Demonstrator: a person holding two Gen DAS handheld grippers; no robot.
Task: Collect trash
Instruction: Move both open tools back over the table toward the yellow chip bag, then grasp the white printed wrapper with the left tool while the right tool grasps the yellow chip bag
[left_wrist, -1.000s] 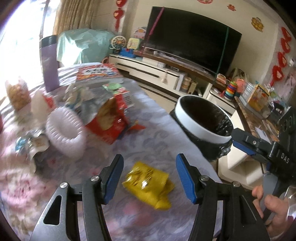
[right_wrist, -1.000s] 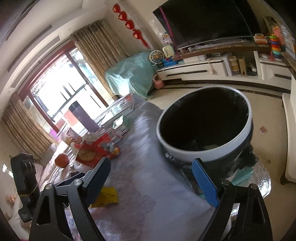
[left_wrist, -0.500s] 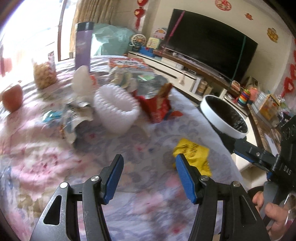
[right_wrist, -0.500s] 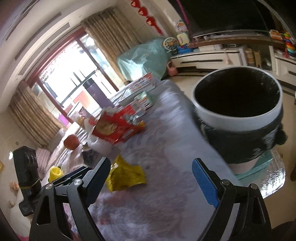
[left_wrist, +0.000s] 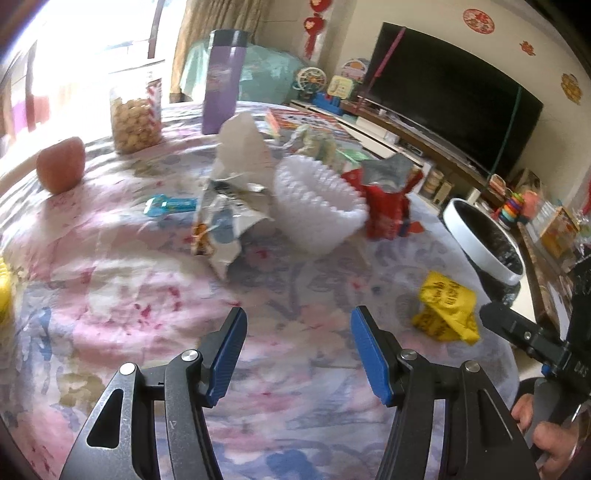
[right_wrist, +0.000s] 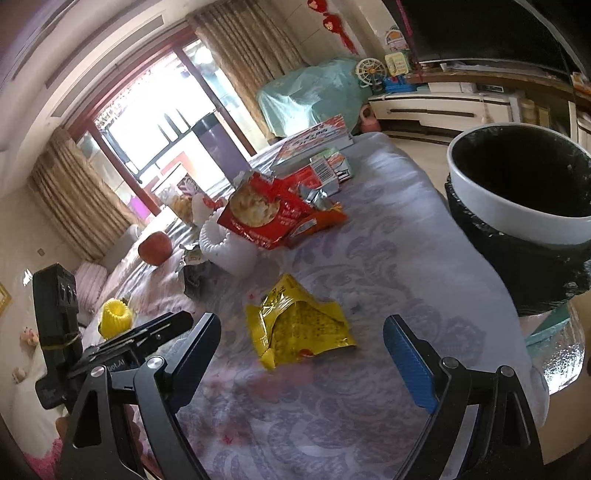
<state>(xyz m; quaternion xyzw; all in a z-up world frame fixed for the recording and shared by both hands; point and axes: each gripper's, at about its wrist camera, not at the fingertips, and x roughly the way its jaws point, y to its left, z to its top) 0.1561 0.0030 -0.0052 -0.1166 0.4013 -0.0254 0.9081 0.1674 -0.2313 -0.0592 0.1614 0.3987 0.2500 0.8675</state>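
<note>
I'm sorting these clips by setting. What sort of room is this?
Most likely a home living room: a big TV on a low cabinet, curtains at a large window, and a cloth-covered table strewn with snack wrappers.

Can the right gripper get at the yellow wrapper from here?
Probably yes: the right gripper is open and empty, the yellow wrapper lies flat on the tablecloth just ahead of its jaws, and nothing stands between them.
</note>
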